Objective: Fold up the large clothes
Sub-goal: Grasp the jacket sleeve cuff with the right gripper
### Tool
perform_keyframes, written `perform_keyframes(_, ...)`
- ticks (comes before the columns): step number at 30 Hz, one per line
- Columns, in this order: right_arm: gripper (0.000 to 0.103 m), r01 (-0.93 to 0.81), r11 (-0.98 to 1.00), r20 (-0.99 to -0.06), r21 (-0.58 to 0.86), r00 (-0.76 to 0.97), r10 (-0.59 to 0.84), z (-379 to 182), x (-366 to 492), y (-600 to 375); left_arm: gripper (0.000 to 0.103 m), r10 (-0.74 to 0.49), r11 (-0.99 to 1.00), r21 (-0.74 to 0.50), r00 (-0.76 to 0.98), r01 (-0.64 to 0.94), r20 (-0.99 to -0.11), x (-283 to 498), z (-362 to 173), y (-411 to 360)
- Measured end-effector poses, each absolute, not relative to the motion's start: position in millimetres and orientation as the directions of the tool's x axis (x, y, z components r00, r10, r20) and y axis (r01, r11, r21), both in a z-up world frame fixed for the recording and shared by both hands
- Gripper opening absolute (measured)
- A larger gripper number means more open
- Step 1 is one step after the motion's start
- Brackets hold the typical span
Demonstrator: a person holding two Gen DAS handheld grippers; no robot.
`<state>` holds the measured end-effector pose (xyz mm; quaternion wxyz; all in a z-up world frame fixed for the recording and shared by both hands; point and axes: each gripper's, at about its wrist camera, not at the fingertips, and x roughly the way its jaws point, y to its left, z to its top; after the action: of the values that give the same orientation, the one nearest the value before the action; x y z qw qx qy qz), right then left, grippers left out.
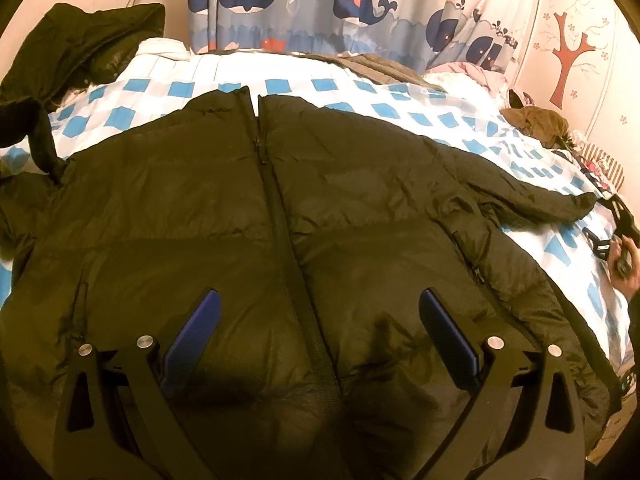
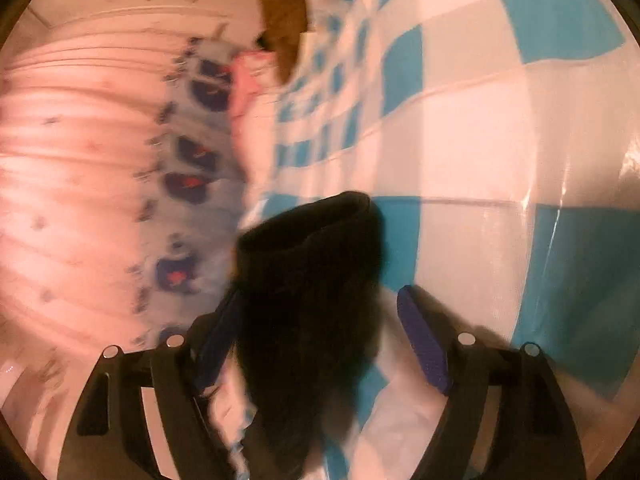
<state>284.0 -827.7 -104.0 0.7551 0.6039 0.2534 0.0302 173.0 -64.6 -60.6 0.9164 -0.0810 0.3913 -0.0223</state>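
Note:
A large black puffer jacket lies spread front-up on the bed, zipper running down its middle, its right sleeve stretched toward the right. My left gripper hovers open over the jacket's lower front, blue pads wide apart, holding nothing. My right gripper is open, rolled sideways, with the black sleeve cuff lying between its fingers, against the left pad; the right pad stands clear of it. The right gripper also shows in the left wrist view at the sleeve's end. The right wrist view is motion-blurred.
The bed has a blue-and-white checked cover. Another black garment lies at the far left, a brown one and pink bedding at the far right. A whale-print curtain hangs behind the bed.

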Motion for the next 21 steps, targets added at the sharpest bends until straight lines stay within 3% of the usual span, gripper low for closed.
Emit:
perform_keyframes(4,0.096,0.222,0.318,-0.341,0.922,0.854,0.393,-92.9,290.3,-822.9,0.095,-0.099,0.988,-0.155,0.686,-0.021,-0.721,174.0,-64.2,-66.2)
perform_keyframes(7,0.096,0.218,0.323,-0.349,0.921,0.829,0.436,-84.7,307.6,-807.6,0.095,-0.096,0.989,-0.149,0.688,-0.017,-0.719,173.7,-64.2,-67.5)
perform_keyframes(11,0.096,0.305,0.489,-0.519,0.817,0.757,0.397,-77.4,336.7,-770.1,0.095,-0.097,0.989,-0.145,0.688,-0.013,-0.719,173.8,-64.9,-67.9)
perform_keyframes(14,0.095,0.35,0.508,-0.554,0.787,0.762,0.334,-86.7,334.4,-764.5,0.095,-0.1,0.989,-0.145,0.692,-0.007,-0.715,172.5,-63.7,-68.4)
perform_keyframes(16,0.083,0.352,0.496,-0.539,0.794,0.786,0.304,-90.2,334.4,-768.7,0.095,-0.091,0.991,-0.134,0.693,-0.008,-0.715,172.3,-63.7,-69.3)
perform_keyframes(18,0.02,0.372,0.422,-0.521,0.827,0.79,0.324,-108.3,332.2,-779.1,0.095,-0.079,0.992,-0.122,0.692,-0.013,-0.717,172.3,-64.8,-69.9)
perform_keyframes(21,0.011,0.37,0.373,-0.495,0.851,0.803,0.332,-121.9,331.4,-789.0,0.095,-0.06,0.994,-0.104,0.687,-0.023,-0.725,173.5,-67.5,-70.5)
